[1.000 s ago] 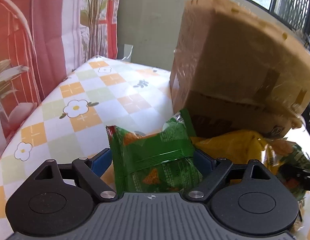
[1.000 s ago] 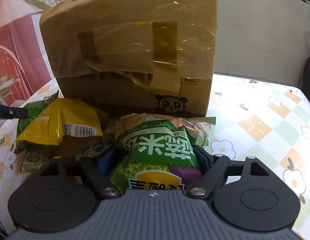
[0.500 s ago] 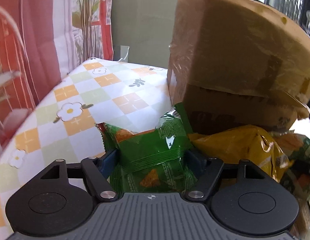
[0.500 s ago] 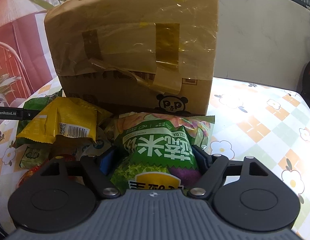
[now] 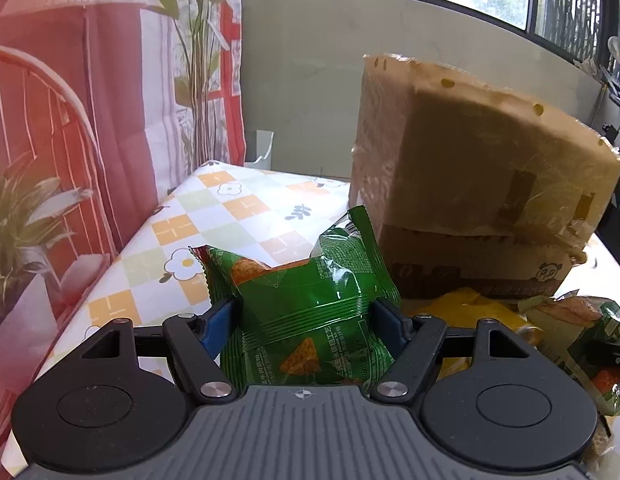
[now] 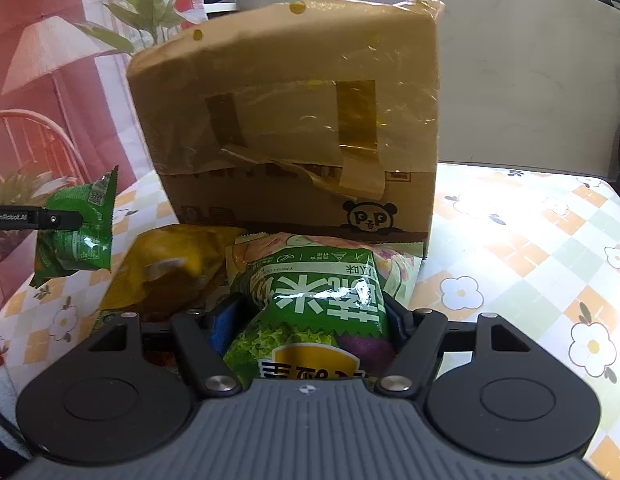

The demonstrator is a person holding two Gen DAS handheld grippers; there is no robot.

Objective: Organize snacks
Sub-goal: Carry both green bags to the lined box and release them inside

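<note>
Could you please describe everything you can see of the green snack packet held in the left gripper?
The glossy green plastic snack packet is a small puffed pillow pack printed with orange triangular chips, white text and a red-edged crimped seam on its upper left. It sits crumpled between the fingers of the left gripper, whose jaws have just closed on its sides and pinch it. In the right wrist view it hangs clear above the flowered checked tablecloth, left of the brown taped cardboard box.

A table [image 6: 522, 236] in a checked cloth with white flowers carries a taped cardboard box [image 6: 293, 120]. Against the box's front lies a yellow packet [image 6: 169, 264], with more snack packets beside it, partly hidden.
</note>
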